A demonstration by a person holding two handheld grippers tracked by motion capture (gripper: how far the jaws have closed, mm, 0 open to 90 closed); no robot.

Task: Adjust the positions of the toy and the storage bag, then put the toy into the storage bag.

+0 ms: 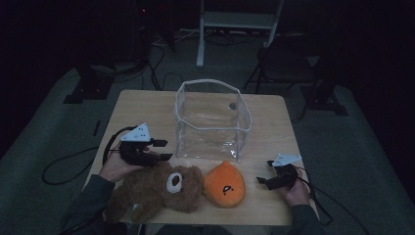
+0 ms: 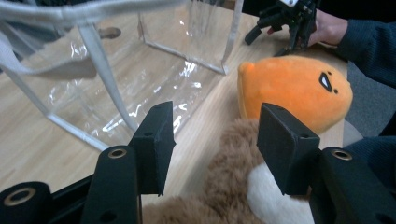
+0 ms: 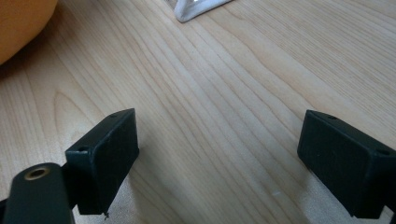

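A brown teddy bear lies at the table's front left, with an orange plush beside it on the right. Behind them stands a clear plastic bag with white trim, its top open. My left gripper hovers just above the bear's head, jaws open and pointing right. In the left gripper view the gripper frames the bear, the orange plush and the bag, gripping nothing. My right gripper rests open at the front right, to the right of the plush; its jaws span bare wood.
The wooden table has free room right of the bag and along its left side. The orange plush's edge and the bag's white corner sit ahead of the right gripper. Stands, a chair and cables lie on the dark floor beyond.
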